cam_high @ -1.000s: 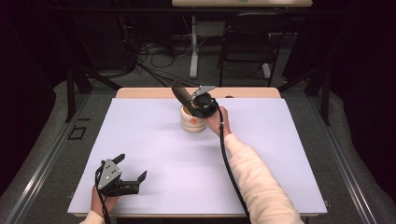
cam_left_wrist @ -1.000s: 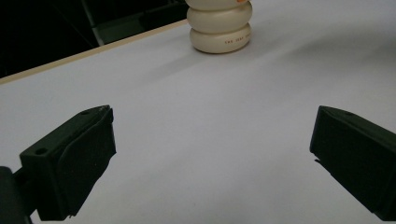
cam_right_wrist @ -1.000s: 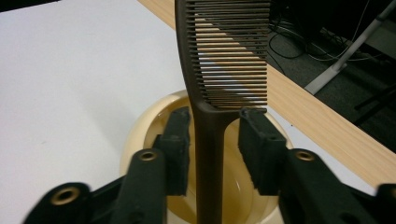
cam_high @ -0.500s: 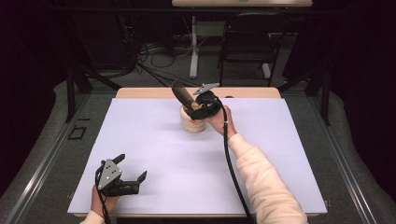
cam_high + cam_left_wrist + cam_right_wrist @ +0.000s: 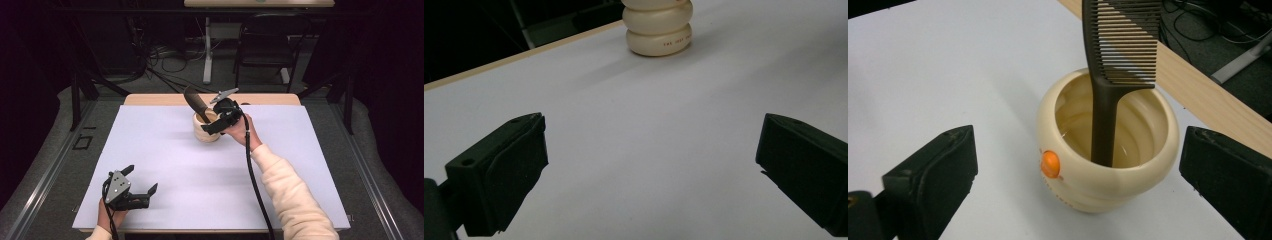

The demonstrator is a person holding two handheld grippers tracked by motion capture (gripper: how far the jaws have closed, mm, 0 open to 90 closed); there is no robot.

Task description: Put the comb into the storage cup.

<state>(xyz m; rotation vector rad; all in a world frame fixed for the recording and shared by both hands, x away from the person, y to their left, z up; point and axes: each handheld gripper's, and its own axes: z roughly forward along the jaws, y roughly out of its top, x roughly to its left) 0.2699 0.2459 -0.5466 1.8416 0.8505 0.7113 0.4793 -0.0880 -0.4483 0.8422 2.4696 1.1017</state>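
We start at the right claw (image 5: 214, 123), which hangs just over the near side of the cream cup (image 5: 206, 129). Its jaws have just been opening and now stand wide apart, one on either side of the cup, with nothing pressed between them — in the right gripper view the two black jaws frame the cup (image 5: 1108, 150) with clear space on both sides. A dark brown comb (image 5: 1113, 60) stands in the cup, handle down against the inner wall and bottom, toothed end up and leaning out past the rim; from the high view the comb (image 5: 195, 104) tilts away from the claw toward the far left of the cup. An orange dot (image 5: 1050, 164) sits on the cup's outer wall, facing the claw.

The cup itself rests on the white sheet that covers the desk (image 5: 165, 165), near the desk's far edge and roughly midway along it, where a strip of bare wood shows beyond the sheet.

Out from the cup toward the near left corner of the desk we find the left claw (image 5: 144, 194), held low over the sheet, well apart from the cup. Its jaws are spread wide and empty — the left gripper view looks between them across bare sheet to the ribbed cup (image 5: 658, 31) far ahead.
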